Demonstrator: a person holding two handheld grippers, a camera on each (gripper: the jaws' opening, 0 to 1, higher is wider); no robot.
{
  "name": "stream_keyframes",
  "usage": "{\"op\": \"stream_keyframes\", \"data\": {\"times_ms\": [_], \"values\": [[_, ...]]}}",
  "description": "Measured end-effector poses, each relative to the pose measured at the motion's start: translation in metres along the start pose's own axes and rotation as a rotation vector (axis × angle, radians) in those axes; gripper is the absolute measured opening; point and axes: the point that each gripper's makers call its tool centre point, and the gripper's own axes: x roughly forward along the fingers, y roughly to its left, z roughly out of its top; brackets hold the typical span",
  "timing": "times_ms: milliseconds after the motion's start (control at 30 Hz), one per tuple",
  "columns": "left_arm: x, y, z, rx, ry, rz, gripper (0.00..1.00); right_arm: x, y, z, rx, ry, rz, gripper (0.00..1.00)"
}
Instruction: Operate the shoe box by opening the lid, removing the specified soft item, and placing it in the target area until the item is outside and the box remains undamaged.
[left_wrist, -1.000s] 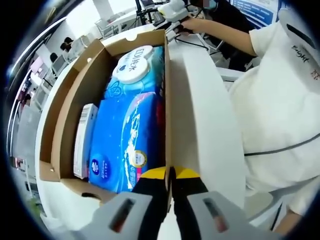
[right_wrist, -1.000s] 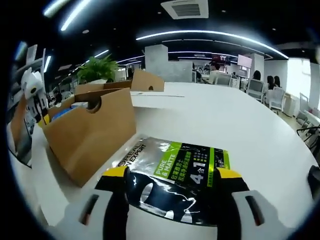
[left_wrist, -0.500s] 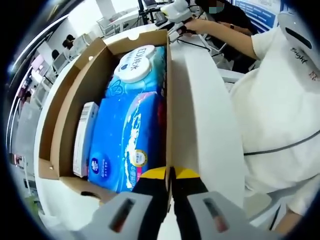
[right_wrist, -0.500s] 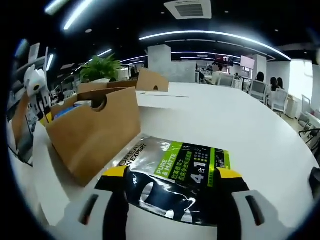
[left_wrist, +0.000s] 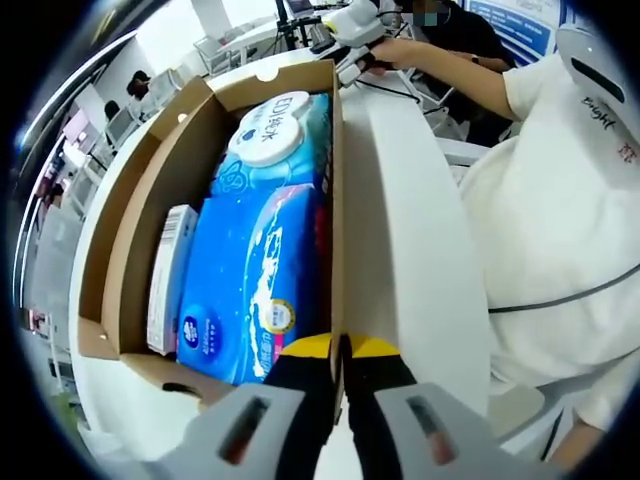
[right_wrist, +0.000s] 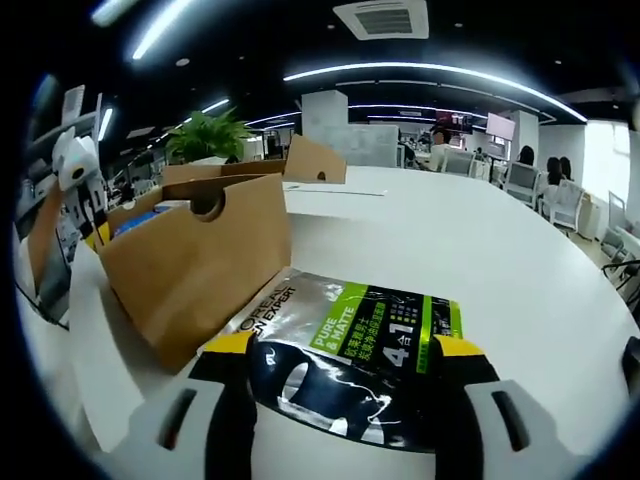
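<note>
In the left gripper view, the left gripper (left_wrist: 340, 352) has its yellow-tipped fingers (left_wrist: 310, 350) pressed together on the near end of the long side wall of the shoe box (left_wrist: 128, 215), pinching that cardboard edge between them. The box is open, its brown walls standing up from the white counter (left_wrist: 410, 230). Inside the box, a large blue soft pack (left_wrist: 250, 285) lies against the pinched wall, a lighter blue wipes pack (left_wrist: 280, 135) with a round white lid lies beyond it at the far end, and a narrow white carton (left_wrist: 168, 275) stands between the blue pack and the opposite wall. Past the far end of the box, the right gripper (left_wrist: 350, 25) shows small, held by a person's hand. A person in a white shirt (left_wrist: 560, 200) stands beside the counter, on the side away from the box.

In the right gripper view, the right gripper (right_wrist: 342, 350) has its fingers (right_wrist: 232, 345) spread wide, one on each side of a black and green sachet (right_wrist: 350, 345); whether they touch it I cannot tell. The sachet lies flat on the counter (right_wrist: 480, 250), outside the shoe box (right_wrist: 200, 260) and just beside its end wall, which has a round finger hole. A second cardboard box (right_wrist: 315, 160) sits further along the counter beyond the shoe box, and a green plant (right_wrist: 205, 135) rises behind it.
</note>
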Motion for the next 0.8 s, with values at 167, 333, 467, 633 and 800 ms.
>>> {"op": "stream_keyframes", "data": {"times_ms": [167, 333, 467, 633, 800], "values": [[0.0001, -0.0008, 0.0003, 0.002, -0.001, 0.002, 0.02, 0.0002, -0.0006, -0.0001, -0.001, 0.004, 0.001, 0.71], [0.0000, -0.0015, 0.0005, 0.004, -0.008, 0.004, 0.02, -0.0006, 0.0015, -0.0007, -0.006, 0.012, 0.007, 0.71], [-0.0001, -0.0017, 0.0007, 0.004, -0.008, 0.000, 0.02, 0.0004, -0.0018, -0.0010, -0.008, -0.006, 0.015, 0.72], [-0.0001, -0.0018, 0.0010, 0.005, -0.009, 0.003, 0.02, 0.0006, -0.0010, -0.0003, -0.008, -0.002, 0.010, 0.72], [-0.0002, -0.0013, 0.0014, 0.009, -0.012, 0.009, 0.03, 0.0007, -0.0005, 0.0000, -0.008, -0.003, 0.004, 0.72]]}}
